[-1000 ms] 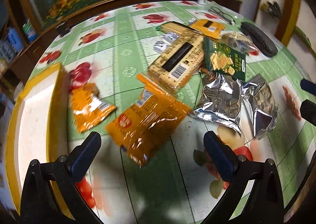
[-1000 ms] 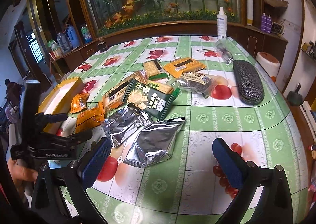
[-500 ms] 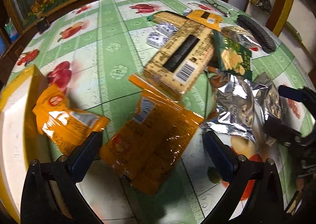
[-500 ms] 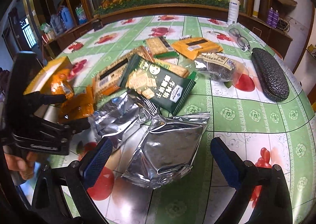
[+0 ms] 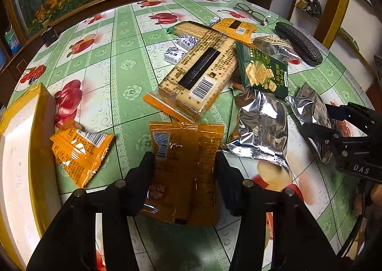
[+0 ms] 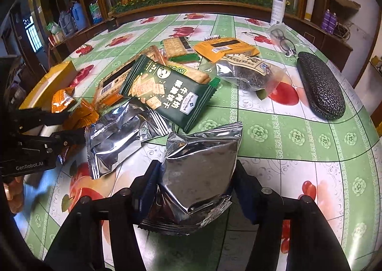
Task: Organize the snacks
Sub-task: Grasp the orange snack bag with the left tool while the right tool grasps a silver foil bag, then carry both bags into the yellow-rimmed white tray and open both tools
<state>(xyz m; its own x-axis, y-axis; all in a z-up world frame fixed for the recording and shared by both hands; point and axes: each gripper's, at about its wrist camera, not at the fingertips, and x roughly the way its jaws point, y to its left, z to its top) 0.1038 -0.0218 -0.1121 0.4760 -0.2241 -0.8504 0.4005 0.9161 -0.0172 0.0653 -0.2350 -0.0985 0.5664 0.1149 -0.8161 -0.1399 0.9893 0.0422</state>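
While jaws close on orange packet point(image 5: 185, 170) and silver pouch point(image 6: 200, 175), fruit-print tablecloth point(image 6: 298, 137) stays cluttered

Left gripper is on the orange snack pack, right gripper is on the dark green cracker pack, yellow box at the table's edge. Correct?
One error. The right gripper is closing around a silver foil pack, not the green cracker pack, which lies untouched farther back in the right wrist view. The rest holds: the left gripper is closing around the orange snack pack, and the yellow box sits at the table's edge.
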